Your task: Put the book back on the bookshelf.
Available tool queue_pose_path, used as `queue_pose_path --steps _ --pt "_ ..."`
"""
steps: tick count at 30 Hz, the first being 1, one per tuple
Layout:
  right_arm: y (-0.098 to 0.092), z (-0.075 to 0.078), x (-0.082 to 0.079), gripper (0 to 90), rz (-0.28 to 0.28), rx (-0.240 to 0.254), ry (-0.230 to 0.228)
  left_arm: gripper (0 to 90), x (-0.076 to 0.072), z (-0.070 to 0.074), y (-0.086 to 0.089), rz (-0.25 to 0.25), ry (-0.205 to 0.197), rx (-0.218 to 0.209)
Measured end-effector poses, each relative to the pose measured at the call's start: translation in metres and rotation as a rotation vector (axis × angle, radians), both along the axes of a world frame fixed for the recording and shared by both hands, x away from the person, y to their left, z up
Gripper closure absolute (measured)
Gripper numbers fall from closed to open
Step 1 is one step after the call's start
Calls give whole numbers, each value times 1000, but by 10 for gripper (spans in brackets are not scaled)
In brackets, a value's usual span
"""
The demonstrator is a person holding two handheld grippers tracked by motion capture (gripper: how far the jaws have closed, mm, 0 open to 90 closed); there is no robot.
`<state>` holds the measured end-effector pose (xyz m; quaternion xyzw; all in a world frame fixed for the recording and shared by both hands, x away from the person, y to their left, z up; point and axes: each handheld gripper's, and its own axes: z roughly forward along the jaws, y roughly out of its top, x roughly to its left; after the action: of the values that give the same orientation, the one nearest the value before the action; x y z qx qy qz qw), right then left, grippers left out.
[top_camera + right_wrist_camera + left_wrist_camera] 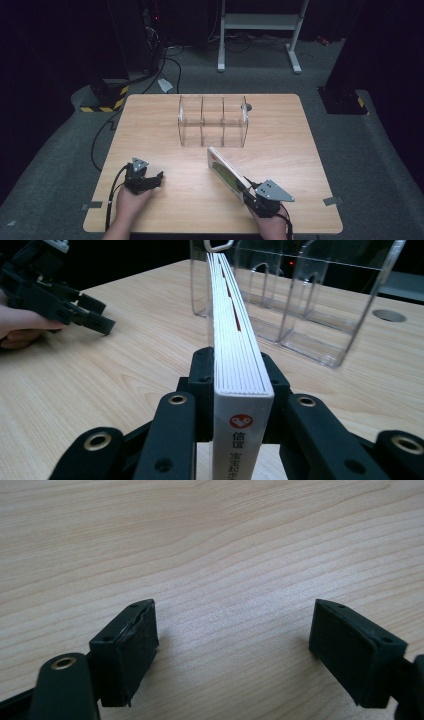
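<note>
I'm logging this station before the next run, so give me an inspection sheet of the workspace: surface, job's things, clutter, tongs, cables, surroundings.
Surface: light wooden table, bare grain, a round grommet hole near the far edge.
Job's things: a white-spined book held on edge; a clear acrylic organizer with three compartments, all empty, upright at the far middle.
Clutter: nothing seen.
Tongs: left tongs open, jaws wide apart over bare wood; right tongs shut on the book, spine toward the camera.
Cables: a black cable trails from the left tongs off the near edge; more cables on the floor beyond.
Surroundings: grey carpet, a white stand frame, black-and-yellow taped bases, dark background.
</note>
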<state>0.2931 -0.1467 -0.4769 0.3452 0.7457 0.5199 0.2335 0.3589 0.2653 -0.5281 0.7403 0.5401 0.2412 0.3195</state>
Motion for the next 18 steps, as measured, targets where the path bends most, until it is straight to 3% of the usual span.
queue_pose_path --steps 10,18 --pt "-16 0 -4 742 -93 6 7 182 0 0 -1 -15 0 -5" --pt "-24 0 -3 740 -126 18 11 183 1 0 -1 -22 -3 -2"
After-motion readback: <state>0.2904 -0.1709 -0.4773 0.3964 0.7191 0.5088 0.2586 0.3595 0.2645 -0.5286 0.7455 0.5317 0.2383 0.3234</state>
